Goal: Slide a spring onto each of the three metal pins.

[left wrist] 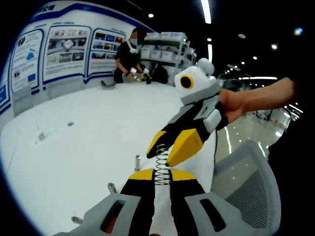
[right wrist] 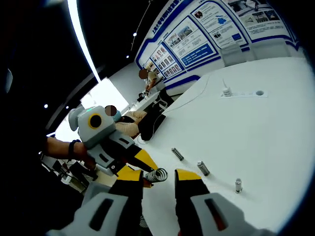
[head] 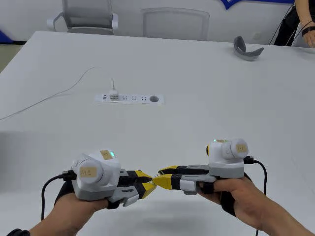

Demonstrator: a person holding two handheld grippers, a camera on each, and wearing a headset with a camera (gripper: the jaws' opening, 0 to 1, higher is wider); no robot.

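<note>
My two grippers meet tip to tip near the table's [head: 197, 98] front edge. My left gripper [head: 147, 184] [left wrist: 161, 175] is shut on a small steel spring [left wrist: 161, 164] [right wrist: 156, 174], which sticks out past its yellow tips. My right gripper [head: 161, 177] [right wrist: 158, 178] faces it, jaws open on either side of the spring's free end. On the table beyond, the right gripper view shows a bare metal pin [right wrist: 238, 185], a pin with a spring on it [right wrist: 203, 168] and a loose-looking spring [right wrist: 177, 154]. An upright pin [left wrist: 138, 161] stands just behind the held spring.
A white socket strip [head: 129, 98] with a plugged cable [head: 49, 96] is set into the table's middle. A grey curved piece [head: 247, 49] lies at the far right. Chairs [head: 88, 14] stand behind the table, and a person [left wrist: 130, 54] works at the far end.
</note>
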